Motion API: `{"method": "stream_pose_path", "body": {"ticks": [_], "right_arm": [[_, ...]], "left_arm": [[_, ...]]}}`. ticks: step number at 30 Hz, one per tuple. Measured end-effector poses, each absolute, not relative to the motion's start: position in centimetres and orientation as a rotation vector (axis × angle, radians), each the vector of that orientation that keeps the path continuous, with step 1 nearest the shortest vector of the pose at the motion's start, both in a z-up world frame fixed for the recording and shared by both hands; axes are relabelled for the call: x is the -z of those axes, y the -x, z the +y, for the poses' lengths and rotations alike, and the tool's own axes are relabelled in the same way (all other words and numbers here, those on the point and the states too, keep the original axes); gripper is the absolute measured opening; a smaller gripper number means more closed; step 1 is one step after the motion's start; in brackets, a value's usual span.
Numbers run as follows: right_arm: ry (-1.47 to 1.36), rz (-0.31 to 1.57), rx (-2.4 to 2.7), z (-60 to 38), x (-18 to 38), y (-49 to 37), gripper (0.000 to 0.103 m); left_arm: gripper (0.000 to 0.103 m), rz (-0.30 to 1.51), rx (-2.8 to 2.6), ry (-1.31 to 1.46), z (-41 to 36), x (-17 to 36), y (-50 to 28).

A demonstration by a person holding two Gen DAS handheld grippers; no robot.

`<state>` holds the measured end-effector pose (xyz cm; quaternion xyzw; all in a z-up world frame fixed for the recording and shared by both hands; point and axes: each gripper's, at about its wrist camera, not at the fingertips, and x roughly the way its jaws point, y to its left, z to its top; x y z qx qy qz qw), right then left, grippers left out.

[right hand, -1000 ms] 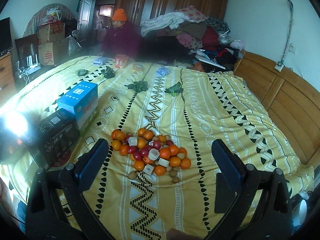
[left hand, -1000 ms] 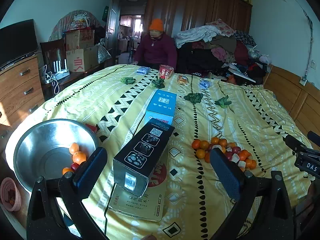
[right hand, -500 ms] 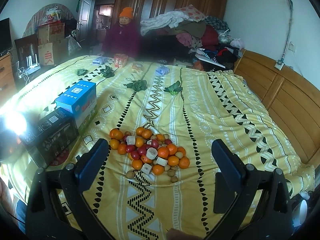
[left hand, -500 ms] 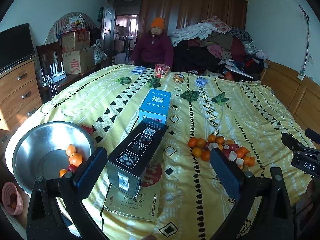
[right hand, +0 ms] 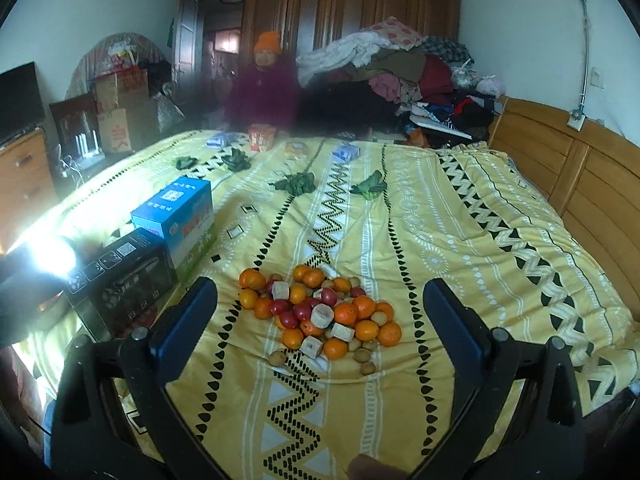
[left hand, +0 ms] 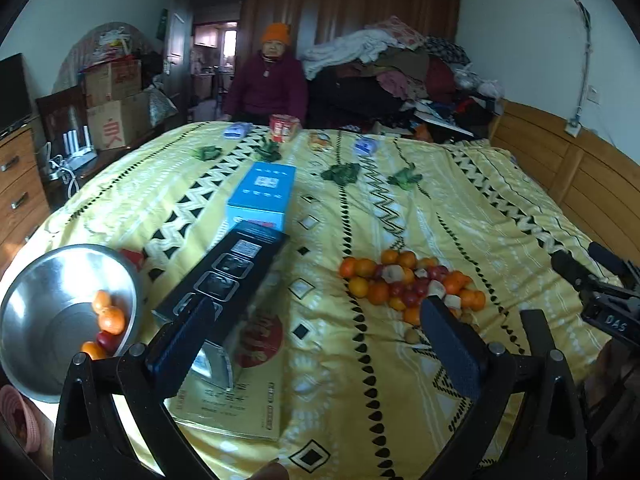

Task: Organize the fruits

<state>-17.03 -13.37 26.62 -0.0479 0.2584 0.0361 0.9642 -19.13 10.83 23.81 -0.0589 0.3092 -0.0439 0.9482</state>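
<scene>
A pile of oranges, small red fruits, pale cut chunks and small brown fruits (right hand: pixel 320 312) lies on the yellow bedspread; it also shows in the left wrist view (left hand: pixel 408 284). A steel bowl (left hand: pixel 32 320) at the bed's left edge holds a few oranges and a red fruit (left hand: pixel 106 326). My left gripper (left hand: pixel 316 344) is open and empty, above the bed between the bowl and the pile. My right gripper (right hand: pixel 320 320) is open and empty, just short of the pile, and part of it shows at the right edge of the left wrist view (left hand: pixel 600 296).
A long black box (left hand: pixel 224 280) lies on a flat yellow package (left hand: pixel 240 400) between bowl and pile. A blue box (left hand: pixel 264 192) sits behind it. Leafy greens (right hand: pixel 296 182) and small packets lie farther back. A person in an orange hat (left hand: pixel 272 80) sits behind the bed. A wooden bed frame (right hand: pixel 580 168) is on the right.
Both grippers have drawn back and risen slightly, so the pile, boxes and bowl sit a little farther off in view. Both stay open and empty.
</scene>
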Motion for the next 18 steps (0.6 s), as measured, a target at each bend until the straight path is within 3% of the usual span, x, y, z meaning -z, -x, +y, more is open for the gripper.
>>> {"method": "stream_pose_path", "body": {"ticks": [4,8,10,12,13,15,18], "right_arm": [[0.027,0.756,-0.068,-17.5,-20.9,15.2,0.100],[-0.032,0.871,-0.083,-20.0,-16.5,15.6,0.096],[-0.068,0.917,-0.117,-20.8,-14.7,15.6,0.083],[-0.098,0.959,-0.151,-21.4,-13.3,15.2,0.073],[-0.121,0.977,-0.168,-21.8,-12.6,15.0,0.066],[-0.155,0.997,-0.174,-22.6,-11.6,14.7,0.065],[-0.183,1.007,-0.174,-23.7,-10.7,14.1,0.065]], "left_arm": [[0.103,0.724,0.206,0.138,7.6,-20.5,16.7],[0.098,0.869,0.306,0.166,4.3,-14.9,12.3],[0.085,0.939,0.379,0.188,2.3,-12.0,9.7],[0.059,0.981,0.445,0.160,0.1,-9.7,7.7],[0.056,0.993,0.456,0.120,-1.1,-8.6,6.8],[0.045,1.025,0.478,0.063,-2.8,-6.7,5.4],[0.045,1.056,0.467,0.050,-4.0,-4.8,4.1]]}}
